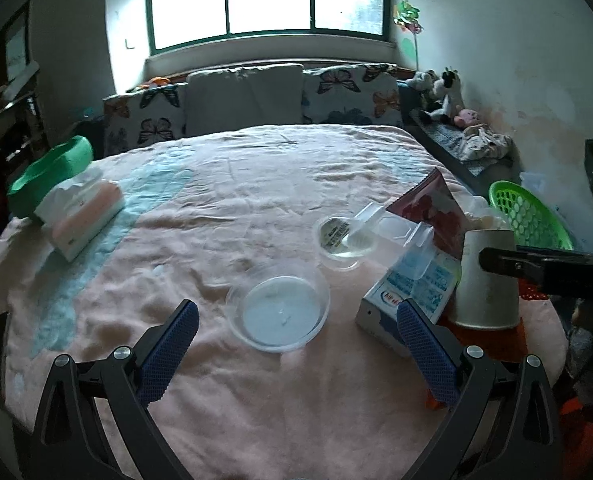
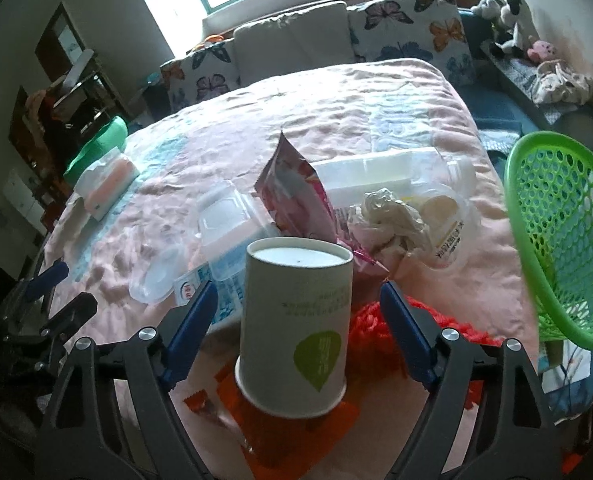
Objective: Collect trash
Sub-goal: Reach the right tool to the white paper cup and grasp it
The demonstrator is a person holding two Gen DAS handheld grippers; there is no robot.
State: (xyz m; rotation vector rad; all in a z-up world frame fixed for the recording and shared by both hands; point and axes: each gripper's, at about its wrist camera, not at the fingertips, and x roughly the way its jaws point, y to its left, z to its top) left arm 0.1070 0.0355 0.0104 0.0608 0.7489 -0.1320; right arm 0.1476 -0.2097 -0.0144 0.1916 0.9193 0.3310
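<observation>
An upside-down white paper cup [image 2: 296, 320] with a green leaf mark stands on red wrappers [image 2: 296, 432] at the bed's near edge. My right gripper [image 2: 298, 304] is open with the cup between its blue pads, not touching. The cup also shows in the left wrist view [image 1: 486, 280]. My left gripper [image 1: 296, 320] is open and empty above a clear plastic lid [image 1: 278, 306]. Beyond lie a clear cup with a spoon [image 1: 346, 240], a blue-white carton [image 1: 408, 296], a pink snack bag [image 2: 296, 196], crumpled tissue [image 2: 388, 220] and a white foam box [image 2: 376, 172].
A green mesh basket [image 2: 564, 236] stands off the bed's right side. A tissue pack [image 1: 82, 216] and green basin [image 1: 48, 172] sit at the left edge. Butterfly cushions [image 1: 248, 100] line the far end of the pink bedspread [image 1: 236, 200].
</observation>
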